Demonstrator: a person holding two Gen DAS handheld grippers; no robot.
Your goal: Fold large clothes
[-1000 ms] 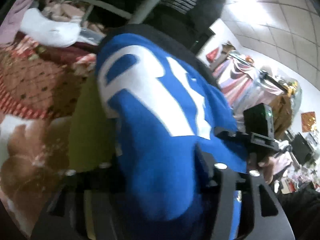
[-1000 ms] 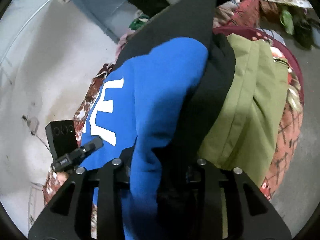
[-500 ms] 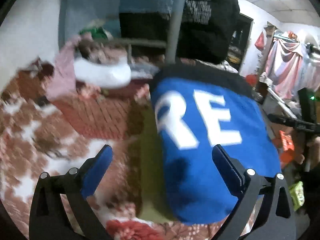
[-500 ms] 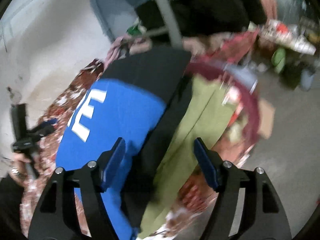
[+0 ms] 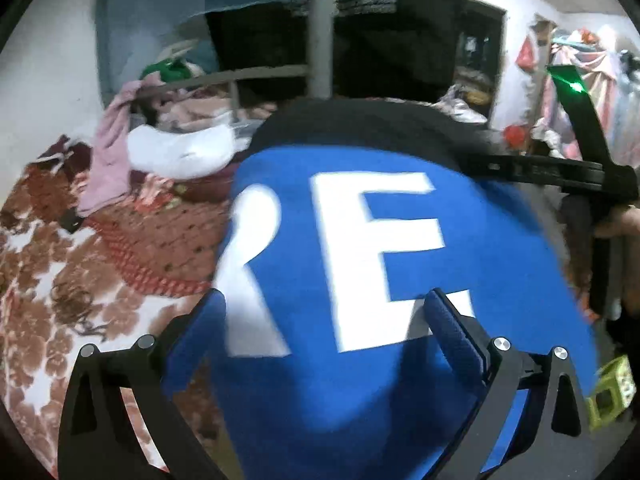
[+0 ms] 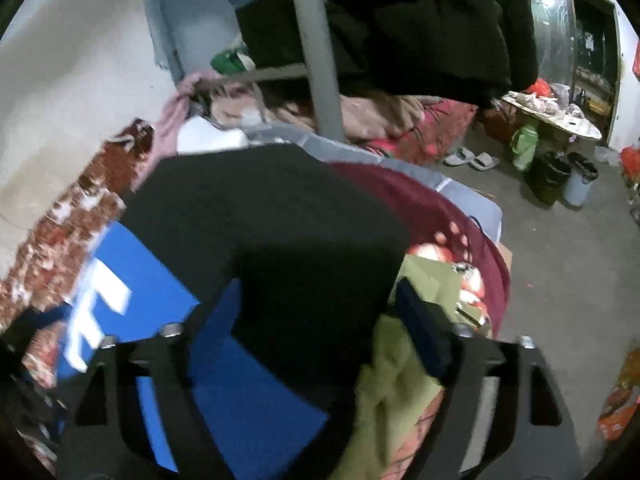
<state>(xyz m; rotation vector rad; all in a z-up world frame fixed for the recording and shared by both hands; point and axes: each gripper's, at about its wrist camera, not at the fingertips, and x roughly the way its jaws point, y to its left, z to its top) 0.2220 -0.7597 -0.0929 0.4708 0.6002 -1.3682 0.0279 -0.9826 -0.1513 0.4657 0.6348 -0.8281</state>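
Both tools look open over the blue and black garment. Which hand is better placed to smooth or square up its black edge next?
Right, probably. The right tool hangs open directly over the garment's black band, beside the green cloth. The left tool, also open, sits over the blue lettered panel, farther from that edge.

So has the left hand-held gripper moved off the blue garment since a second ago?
Yes. The left hand-held gripper has pulled back from the grey post, jaws just opened, blue garment released.

A bed point(image 5: 44, 280) covered with a brown-and-white flowered blanket carries a folded blue and black garment point(image 5: 360, 240) with white letters. Under it lies an olive-green cloth point(image 6: 400, 380), apparently on a maroon blanket point(image 6: 420, 200). Pink and white clothes point(image 5: 176, 152) are heaped at the far end.
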